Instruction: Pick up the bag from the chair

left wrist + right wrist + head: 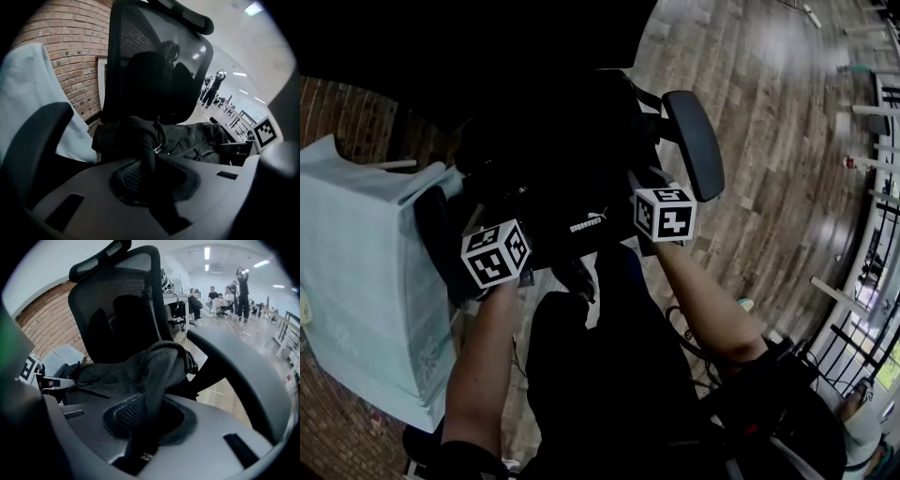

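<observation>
Bag point(122, 373) of limp dark fabric, pinched by left tongs point(147, 173), right tongs point(150, 427).

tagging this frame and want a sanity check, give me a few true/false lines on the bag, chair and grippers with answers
1. The left gripper is clamped on a strap of the dark bag. True.
2. The right gripper is open and empty. False: it is shut on a grey strap of the bag.
3. The chair has a mesh back with a headrest on top. True.
4. The floor is carpeted. False: it is wood planks.
5. In the head view, the pale cloth lies to the right of the chair. False: it is at the left, by the brick wall.
</observation>
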